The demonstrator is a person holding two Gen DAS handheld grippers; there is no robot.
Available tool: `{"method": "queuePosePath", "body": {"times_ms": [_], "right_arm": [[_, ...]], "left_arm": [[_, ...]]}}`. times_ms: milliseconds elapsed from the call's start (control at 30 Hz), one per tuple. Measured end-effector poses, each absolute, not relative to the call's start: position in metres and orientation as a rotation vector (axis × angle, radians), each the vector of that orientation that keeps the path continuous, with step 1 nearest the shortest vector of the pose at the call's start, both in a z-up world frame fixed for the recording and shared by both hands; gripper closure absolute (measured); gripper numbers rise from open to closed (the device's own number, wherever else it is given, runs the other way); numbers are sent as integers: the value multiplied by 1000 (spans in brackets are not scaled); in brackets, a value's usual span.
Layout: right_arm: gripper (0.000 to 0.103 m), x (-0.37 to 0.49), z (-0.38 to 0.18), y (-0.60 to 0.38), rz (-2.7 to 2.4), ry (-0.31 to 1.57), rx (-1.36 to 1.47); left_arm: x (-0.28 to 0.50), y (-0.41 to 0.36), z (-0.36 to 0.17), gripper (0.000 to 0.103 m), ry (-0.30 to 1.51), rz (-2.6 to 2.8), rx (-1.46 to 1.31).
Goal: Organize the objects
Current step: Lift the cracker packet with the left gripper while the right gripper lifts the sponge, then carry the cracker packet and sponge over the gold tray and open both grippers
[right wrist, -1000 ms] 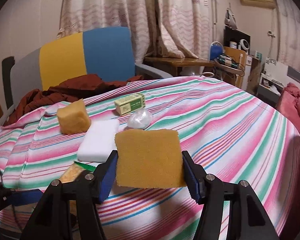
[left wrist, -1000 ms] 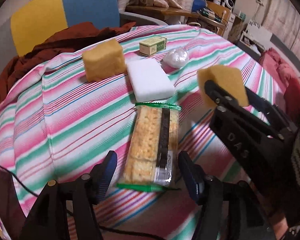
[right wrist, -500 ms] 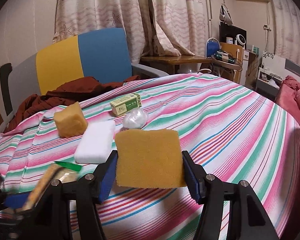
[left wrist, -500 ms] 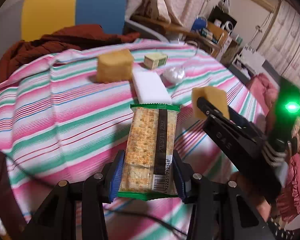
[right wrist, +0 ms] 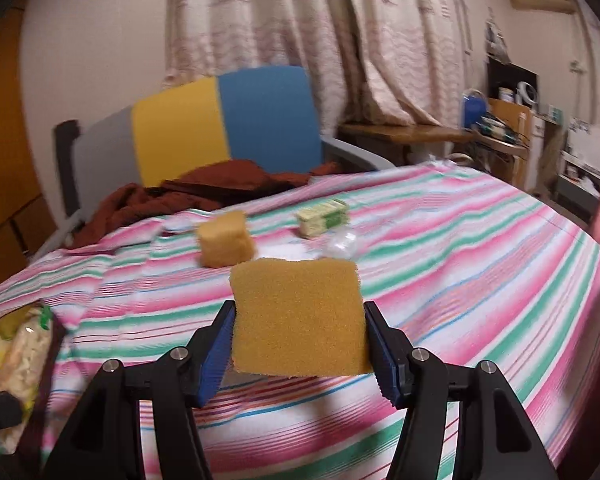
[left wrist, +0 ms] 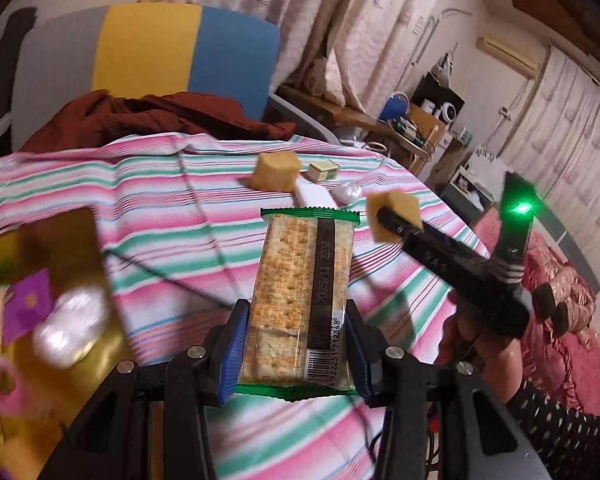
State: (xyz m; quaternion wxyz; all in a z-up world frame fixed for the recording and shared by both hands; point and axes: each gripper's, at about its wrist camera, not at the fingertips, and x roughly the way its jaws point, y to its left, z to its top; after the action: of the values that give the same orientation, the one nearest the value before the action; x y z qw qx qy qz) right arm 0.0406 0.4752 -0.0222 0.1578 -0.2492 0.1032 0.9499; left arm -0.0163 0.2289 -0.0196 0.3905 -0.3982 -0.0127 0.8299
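Clearly both claws are loaded and carrying, so the step in hand looks like a transport toward the gold box (left wrist: 40, 280) at the left edge of the table. The left claw (left wrist: 296, 344) pinches a cracker pack (left wrist: 304, 288) by its long sides near the barcode end, and most of the pack sticks out forward past the blue pads (left wrist: 232, 352), clear of the striped cloth (left wrist: 160, 208). Because the pack is long and held near one end, it should be kept level and moved without jerks, or the free end may droop or swing; squeezing harder would likely crush the crackers. The box is blurred and already holds some wrapped items, so the pack is best lowered flat into a free part of it, which I cannot make out well.

The right claw (right wrist: 298, 344) is pressed onto a flat sponge (right wrist: 298, 316), which fills the gap between its pads and stands up above them. It hangs over the cloth, well apart from the things left on the table: a sponge block (right wrist: 224, 244), a green box (right wrist: 322, 218), a small clear wrapper (right wrist: 340, 242) and a white pad (left wrist: 314, 196) beside them. Being soft, the sponge tolerates a firm squeeze.
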Motion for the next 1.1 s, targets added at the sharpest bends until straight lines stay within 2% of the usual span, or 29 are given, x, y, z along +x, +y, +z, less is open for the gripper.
{"method": "queuePosePath", "body": {"times_ms": [467,733,1100], "right_arm": [[41,44,16,348,3059,210,-782],[41,46,2,276,3176,167,-993],[39,31,-20,235,3143,83,-1141]], "left_arm": [[1,108,-25,58,-164,2292,-1044],[8,40,-36,58,-278,2410,-1087],[8,6,-52,58,-351,2438,-1173]]}}
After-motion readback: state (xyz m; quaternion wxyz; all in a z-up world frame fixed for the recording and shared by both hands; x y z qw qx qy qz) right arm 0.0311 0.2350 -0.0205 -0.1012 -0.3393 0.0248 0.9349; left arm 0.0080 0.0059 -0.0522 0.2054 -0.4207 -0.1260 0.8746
